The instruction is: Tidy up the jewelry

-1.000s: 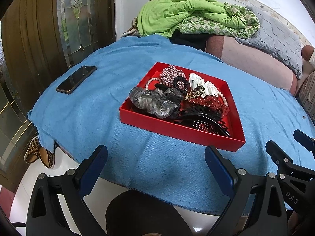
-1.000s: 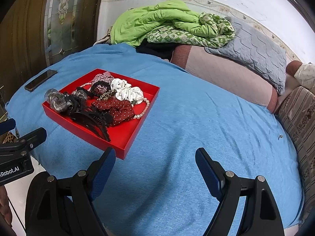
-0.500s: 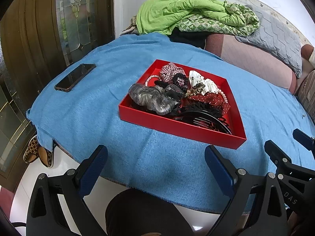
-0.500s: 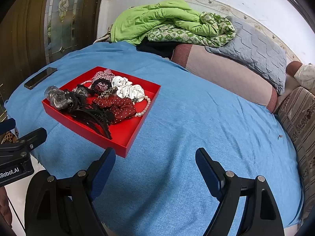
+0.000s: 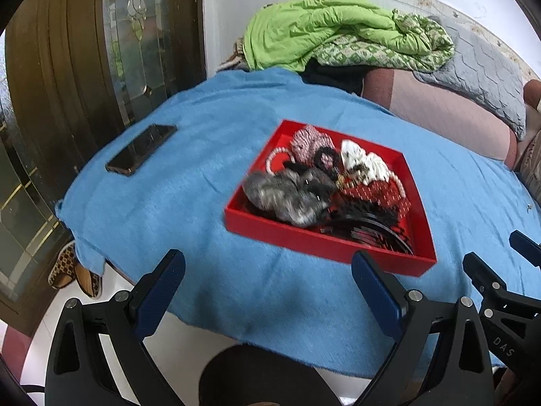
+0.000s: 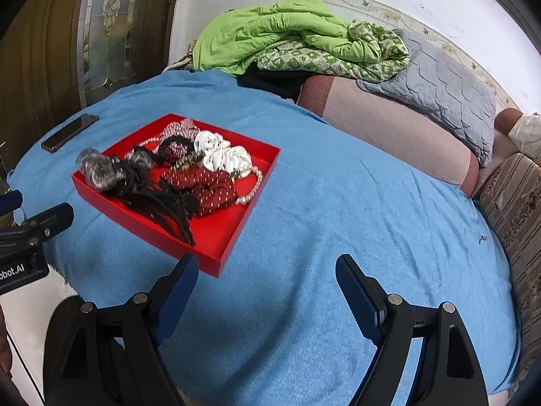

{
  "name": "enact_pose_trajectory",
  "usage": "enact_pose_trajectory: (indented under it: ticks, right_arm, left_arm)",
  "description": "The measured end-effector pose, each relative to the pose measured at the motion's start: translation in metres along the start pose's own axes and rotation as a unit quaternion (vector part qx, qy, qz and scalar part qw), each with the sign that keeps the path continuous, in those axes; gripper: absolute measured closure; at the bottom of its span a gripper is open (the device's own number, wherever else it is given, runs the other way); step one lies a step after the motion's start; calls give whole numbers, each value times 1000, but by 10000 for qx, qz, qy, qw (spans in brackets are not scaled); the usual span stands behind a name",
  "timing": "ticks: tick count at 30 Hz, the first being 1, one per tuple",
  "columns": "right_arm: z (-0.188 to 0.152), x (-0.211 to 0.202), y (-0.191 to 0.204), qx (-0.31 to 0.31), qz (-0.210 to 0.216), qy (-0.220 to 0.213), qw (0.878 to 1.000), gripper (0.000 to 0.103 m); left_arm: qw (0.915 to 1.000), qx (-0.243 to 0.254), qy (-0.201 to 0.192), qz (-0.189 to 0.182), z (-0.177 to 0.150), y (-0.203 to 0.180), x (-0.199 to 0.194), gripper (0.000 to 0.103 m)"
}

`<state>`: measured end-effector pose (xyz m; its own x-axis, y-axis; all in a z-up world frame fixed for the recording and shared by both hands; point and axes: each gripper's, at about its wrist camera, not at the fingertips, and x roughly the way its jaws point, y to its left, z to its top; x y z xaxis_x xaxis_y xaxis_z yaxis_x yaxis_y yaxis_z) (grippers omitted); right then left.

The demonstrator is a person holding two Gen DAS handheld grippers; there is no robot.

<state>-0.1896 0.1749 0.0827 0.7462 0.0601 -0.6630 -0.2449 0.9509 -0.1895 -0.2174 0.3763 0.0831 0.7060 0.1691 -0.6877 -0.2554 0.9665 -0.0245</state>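
Note:
A red tray (image 5: 324,247) sits on a blue blanket (image 5: 189,203); it also shows in the right wrist view (image 6: 233,237). It holds a grey scrunchie (image 5: 287,196), a white scrunchie (image 6: 221,155), a dark red dotted scrunchie (image 6: 206,186), black hair claws (image 6: 165,206) and a pearl string (image 6: 252,189). My left gripper (image 5: 267,280) is open and empty, hovering in front of the tray's near edge. My right gripper (image 6: 267,284) is open and empty, just right of the tray's near corner.
A black phone (image 5: 142,149) lies on the blanket left of the tray. Green bedding (image 5: 331,30), a grey pillow (image 6: 439,91) and a pink bolster (image 6: 389,128) lie at the back. A wooden glass door (image 5: 84,50) stands left. Slippers (image 5: 74,274) are on the floor.
Both grippers have drifted slightly closer to the tray and bed. Both stay open and empty; nothing on the tray has moved.

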Motion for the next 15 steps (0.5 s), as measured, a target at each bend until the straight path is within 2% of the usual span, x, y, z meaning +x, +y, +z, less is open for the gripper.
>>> enact_pose_trajectory:
  ticks: [7, 15]
  right_arm:
    - [3, -5, -1, 72, 109, -108, 9999, 16]
    - [-1, -12, -19, 350, 254, -152, 9989, 15]
  left_arm:
    - [9999, 26, -99, 52, 8, -4, -8, 5]
    - [9990, 323, -240, 212, 12, -31, -21, 5]
